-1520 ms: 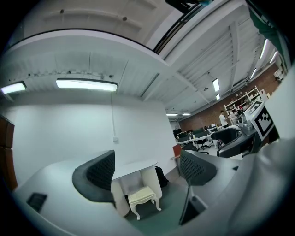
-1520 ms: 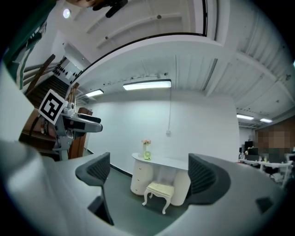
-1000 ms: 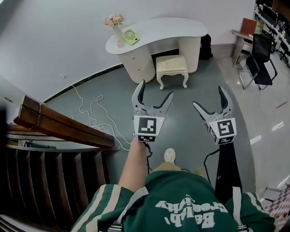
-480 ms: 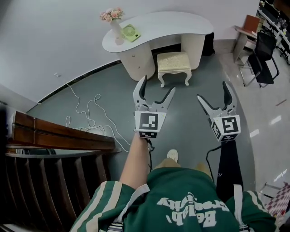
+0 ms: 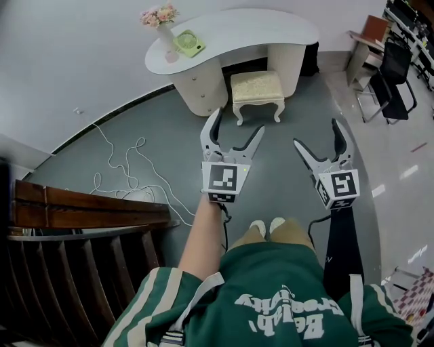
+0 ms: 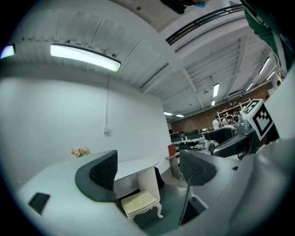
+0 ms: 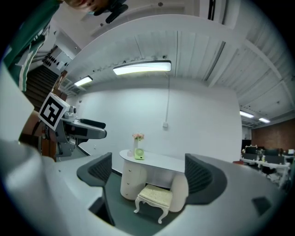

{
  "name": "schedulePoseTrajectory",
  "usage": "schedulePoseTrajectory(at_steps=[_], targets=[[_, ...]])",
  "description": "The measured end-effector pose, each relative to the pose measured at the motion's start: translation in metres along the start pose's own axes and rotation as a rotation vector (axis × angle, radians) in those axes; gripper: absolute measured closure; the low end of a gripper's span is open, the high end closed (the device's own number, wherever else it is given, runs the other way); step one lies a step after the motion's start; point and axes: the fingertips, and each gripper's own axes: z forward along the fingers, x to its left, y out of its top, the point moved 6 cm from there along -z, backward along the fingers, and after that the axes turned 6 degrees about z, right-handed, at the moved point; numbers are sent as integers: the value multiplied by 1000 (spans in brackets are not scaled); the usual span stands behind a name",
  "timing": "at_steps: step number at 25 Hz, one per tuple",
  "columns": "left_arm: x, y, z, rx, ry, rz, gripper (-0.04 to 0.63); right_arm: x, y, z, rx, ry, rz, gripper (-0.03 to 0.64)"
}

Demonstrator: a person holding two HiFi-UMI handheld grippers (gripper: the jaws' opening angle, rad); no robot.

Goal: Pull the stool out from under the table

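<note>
A cream stool (image 5: 256, 88) with carved white legs stands partly tucked under the curved white table (image 5: 271, 27) on the grey floor. Both grippers are held in the air well short of it, each with nothing between its fingers. My left gripper (image 5: 237, 125) is open and points at the stool, which shows low between its jaws as the stool (image 6: 140, 203) under the table (image 6: 136, 166). My right gripper (image 5: 317, 135) is open a little to the right. Between its jaws the right gripper view also frames the stool (image 7: 156, 196) and table (image 7: 159, 161).
A vase of pink flowers (image 5: 161, 20) and a small green fan (image 5: 188, 45) stand on the table's left end. White cables (image 5: 129, 176) trail over the floor at left. A wooden stair rail (image 5: 81, 210) is near left. An office chair (image 5: 397, 74) stands at right.
The person has stepped toward the table, so the stool and table look nearer and larger in both gripper views. Both grippers stay open and empty.
</note>
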Motion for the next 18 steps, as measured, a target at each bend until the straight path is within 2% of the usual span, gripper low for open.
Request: schedulePoseTrajectory(at_steps=[9, 18], targets=[[15, -12, 49, 20, -2, -2, 169, -30, -13, 48, -5, 17, 32, 115], [49, -38, 161, 48, 57, 12, 170, -104, -26, 168, -26, 92, 47, 117]])
